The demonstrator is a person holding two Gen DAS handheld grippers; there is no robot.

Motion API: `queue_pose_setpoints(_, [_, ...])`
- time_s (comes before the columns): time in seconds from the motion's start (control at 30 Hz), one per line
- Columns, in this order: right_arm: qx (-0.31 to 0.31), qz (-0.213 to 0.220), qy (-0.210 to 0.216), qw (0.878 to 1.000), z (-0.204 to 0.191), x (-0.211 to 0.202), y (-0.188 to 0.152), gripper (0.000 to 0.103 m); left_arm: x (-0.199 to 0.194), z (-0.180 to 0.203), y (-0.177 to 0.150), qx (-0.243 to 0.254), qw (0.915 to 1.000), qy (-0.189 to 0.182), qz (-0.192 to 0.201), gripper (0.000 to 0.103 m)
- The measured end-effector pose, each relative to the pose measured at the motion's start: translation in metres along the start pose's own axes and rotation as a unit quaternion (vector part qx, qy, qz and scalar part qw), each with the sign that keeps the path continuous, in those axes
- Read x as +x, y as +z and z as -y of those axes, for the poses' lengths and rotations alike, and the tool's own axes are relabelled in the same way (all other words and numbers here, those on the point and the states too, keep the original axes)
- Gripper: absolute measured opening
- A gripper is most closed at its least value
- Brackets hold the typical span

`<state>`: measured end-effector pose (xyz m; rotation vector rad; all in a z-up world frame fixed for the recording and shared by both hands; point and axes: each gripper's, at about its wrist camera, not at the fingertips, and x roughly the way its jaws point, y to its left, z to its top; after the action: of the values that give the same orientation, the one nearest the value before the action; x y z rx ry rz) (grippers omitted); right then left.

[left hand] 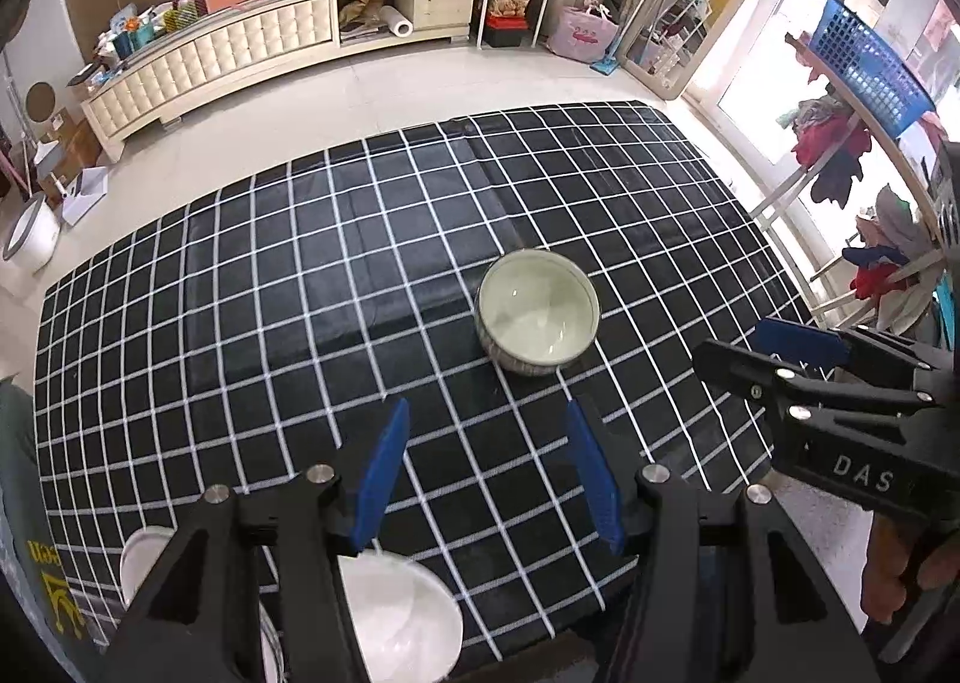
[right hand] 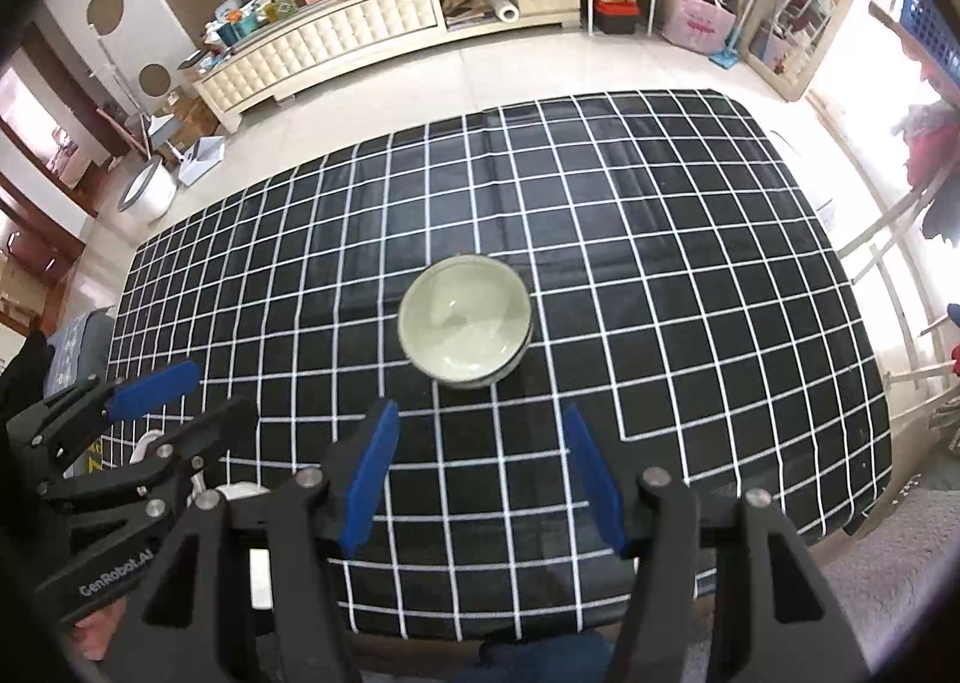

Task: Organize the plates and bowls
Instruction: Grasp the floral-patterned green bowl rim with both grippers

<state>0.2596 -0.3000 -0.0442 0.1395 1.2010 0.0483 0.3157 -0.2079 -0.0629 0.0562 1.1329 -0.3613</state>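
Observation:
A pale green bowl (left hand: 538, 317) (right hand: 465, 321) with a patterned outside stands upright near the middle of the black checked tablecloth (left hand: 270, 293) (right hand: 690, 263). My left gripper (left hand: 486, 413) hovers above the cloth in front of the bowl, open and with nothing in it. My right gripper (right hand: 480, 413) is likewise open and bare, just short of the bowl. Each gripper shows in the other's view: the right gripper (left hand: 741, 347) at the right, the left gripper (right hand: 201, 398) at the left. A white dish (left hand: 402, 617) and a second white dish (left hand: 144, 560) sit at the near left edge, partly hidden by my left gripper.
A long cream cabinet (left hand: 240, 47) (right hand: 360, 29) stands across the tiled floor beyond the table. A clothes rack with a blue basket (left hand: 864, 65) is to the right. A hand (left hand: 894, 581) holds the right gripper's handle. A white bucket (right hand: 147, 191) sits on the floor at the left.

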Motion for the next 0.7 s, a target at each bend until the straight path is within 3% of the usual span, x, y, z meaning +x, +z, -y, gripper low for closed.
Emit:
queue_pose_setpoints(0.27, [0.006, -0.027, 0.004, 1.0, 0.023, 0.048, 0.027, 0.063, 0.063, -0.003, 0.032, -0.008, 0.9993, -0.006, -0.037, 0.052])
queue_pose_setpoints(0.43, [0.002, -0.044, 0.002, 0.999, 0.031, 0.079, 0.04, 0.063, 0.105, -0.003, 0.047, -0.006, 0.9982, 0.009, -0.058, 0.051])
queue_pose_setpoints(0.57, [0.005, -0.054, 0.008, 0.999, 0.034, 0.1, 0.047, 0.061, 0.133, -0.005, 0.053, 0.0, 0.9971, 0.009, -0.076, 0.038])
queue_pose_setpoints(0.6, [0.003, -0.056, 0.003, 0.998, 0.034, 0.106, 0.049, 0.053, 0.141, -0.005, 0.055, 0.001, 0.9967, 0.008, -0.081, 0.033])
queue_pose_setpoints(0.7, [0.0, -0.072, -0.001, 0.997, 0.033, 0.123, 0.05, 0.044, 0.161, -0.012, 0.056, -0.011, 0.9954, 0.001, -0.096, 0.027])
